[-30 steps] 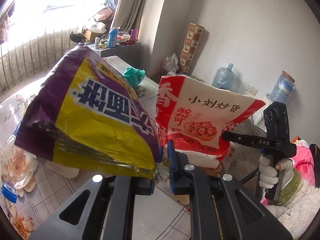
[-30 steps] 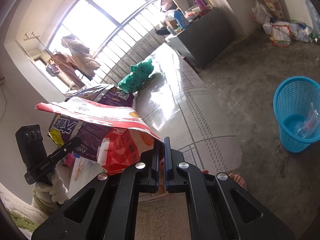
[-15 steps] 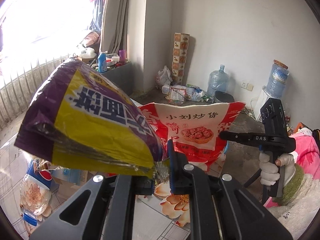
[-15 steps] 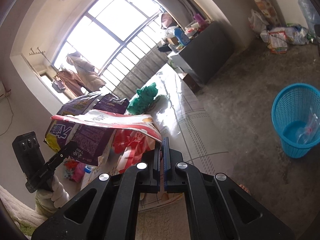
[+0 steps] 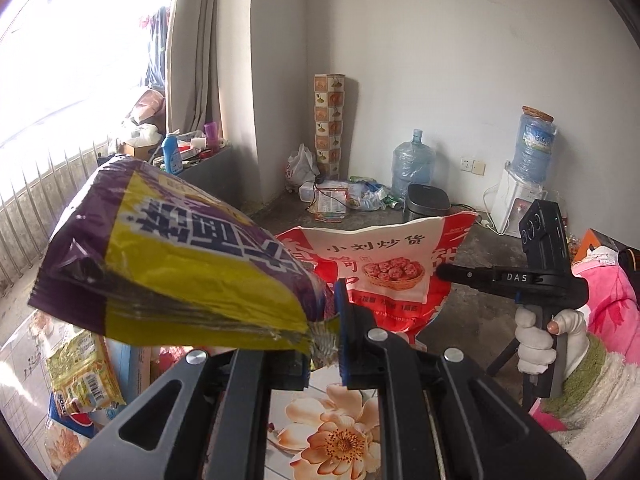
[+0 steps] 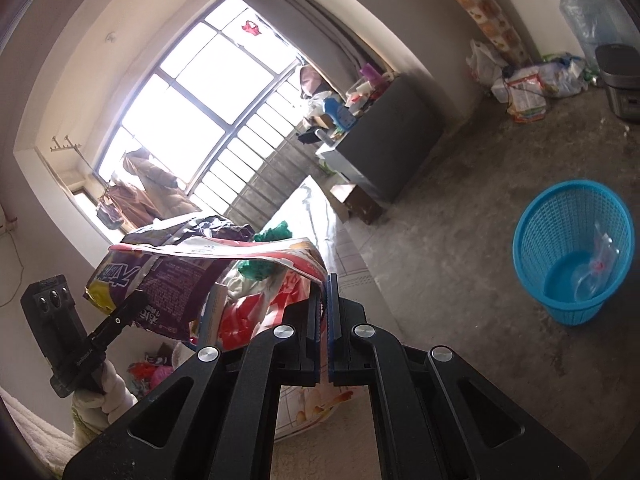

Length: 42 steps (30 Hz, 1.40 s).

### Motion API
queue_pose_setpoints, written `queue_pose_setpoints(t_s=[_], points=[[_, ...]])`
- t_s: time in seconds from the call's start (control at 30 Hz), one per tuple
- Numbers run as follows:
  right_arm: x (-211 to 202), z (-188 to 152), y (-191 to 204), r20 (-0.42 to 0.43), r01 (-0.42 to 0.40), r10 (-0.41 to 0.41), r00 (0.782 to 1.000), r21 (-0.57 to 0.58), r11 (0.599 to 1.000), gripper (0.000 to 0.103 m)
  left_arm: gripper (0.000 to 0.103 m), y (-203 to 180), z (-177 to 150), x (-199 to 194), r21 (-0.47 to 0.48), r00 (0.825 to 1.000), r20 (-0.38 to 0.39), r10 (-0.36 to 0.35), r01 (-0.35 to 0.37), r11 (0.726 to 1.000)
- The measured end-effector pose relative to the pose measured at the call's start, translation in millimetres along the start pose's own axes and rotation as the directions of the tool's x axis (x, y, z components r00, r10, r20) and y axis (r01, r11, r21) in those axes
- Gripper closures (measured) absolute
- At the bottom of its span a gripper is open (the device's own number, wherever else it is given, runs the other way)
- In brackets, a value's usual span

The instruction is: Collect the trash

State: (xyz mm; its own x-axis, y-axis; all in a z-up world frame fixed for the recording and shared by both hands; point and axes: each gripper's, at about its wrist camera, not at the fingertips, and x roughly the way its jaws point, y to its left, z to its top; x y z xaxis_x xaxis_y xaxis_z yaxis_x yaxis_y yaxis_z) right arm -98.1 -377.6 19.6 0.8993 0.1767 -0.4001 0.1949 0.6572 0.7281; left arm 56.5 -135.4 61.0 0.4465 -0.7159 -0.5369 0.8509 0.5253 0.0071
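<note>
Tongs in both hands are clenched on snack wrappers held up in the air. The left tongs (image 5: 324,332) point somewhat downward and pinch the crimped corner of a purple-and-yellow bag (image 5: 168,256), which sticks out to the left above the flower-patterned table (image 5: 320,436). The right tongs (image 6: 323,312), seen from the left wrist as a black tool gripped by a white-gloved hand (image 5: 540,336), are squeezed tight on the edge of a red-and-white bag (image 5: 384,272); in the right wrist view that bag (image 6: 240,252) spreads out flat to the left, with the purple one just behind it. Down on the concrete floor (image 6: 440,256), well apart from the table, stands a blue mesh basket (image 6: 560,216) with a clear plastic wrapper (image 6: 596,260) lying inside it.
</note>
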Motion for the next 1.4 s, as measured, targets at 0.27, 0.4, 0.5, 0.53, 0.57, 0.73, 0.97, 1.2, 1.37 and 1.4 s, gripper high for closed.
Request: queue_pose_setpoints(t_s=[0.27,0.4,0.5,0.53,0.57,0.73,0.97,1.2,1.37,1.4], points=[[-18,20,-25,0.084,0.049,-0.055,0.995,0.063,0.997,0.102,0.093,-25,46,43,0.092,0.997,0.009,-0.079,0.078,0.993],[-28,31,-43,0.129,0.084,-0.098,0.987,0.107,0.991,0.102,0.093,-37,68,71,0.117,0.991,-0.005,-0.137,0.137,0.984],[-35,39,-56,0.161,0.103,-0.125,0.979,0.142,0.985,0.102,0.093,-49,82,94,0.129,0.984,-0.025,-0.174,0.176,0.976],[-37,41,-59,0.171,0.109,-0.135,0.976,0.151,0.982,0.102,0.093,-53,86,102,0.135,0.983,-0.03,-0.184,0.186,0.973],[-39,42,-63,0.179,0.117,-0.146,0.973,0.161,0.98,0.102,0.093,-58,89,109,0.141,0.981,-0.034,-0.192,0.195,0.97],[-47,47,-84,0.214,0.143,-0.191,0.958,0.223,0.964,0.102,0.093,-80,99,138,0.177,0.973,-0.061,-0.222,0.23,0.957],[-54,51,-110,0.235,0.184,-0.256,0.938,0.288,0.94,0.102,0.093,-103,104,178,0.203,0.963,-0.112,-0.244,0.263,0.943],[-57,53,-128,0.231,0.255,-0.339,0.912,0.328,0.909,0.102,0.093,-115,105,217,0.214,0.953,-0.171,-0.251,0.285,0.934],[-61,53,-143,0.217,0.345,-0.429,0.877,0.34,0.875,0.102,0.093,-117,95,244,0.196,0.937,-0.239,-0.257,0.305,0.932],[-61,52,-146,0.21,0.367,-0.451,0.867,0.343,0.865,0.102,0.093,-117,93,251,0.184,0.931,-0.26,-0.256,0.308,0.933]])
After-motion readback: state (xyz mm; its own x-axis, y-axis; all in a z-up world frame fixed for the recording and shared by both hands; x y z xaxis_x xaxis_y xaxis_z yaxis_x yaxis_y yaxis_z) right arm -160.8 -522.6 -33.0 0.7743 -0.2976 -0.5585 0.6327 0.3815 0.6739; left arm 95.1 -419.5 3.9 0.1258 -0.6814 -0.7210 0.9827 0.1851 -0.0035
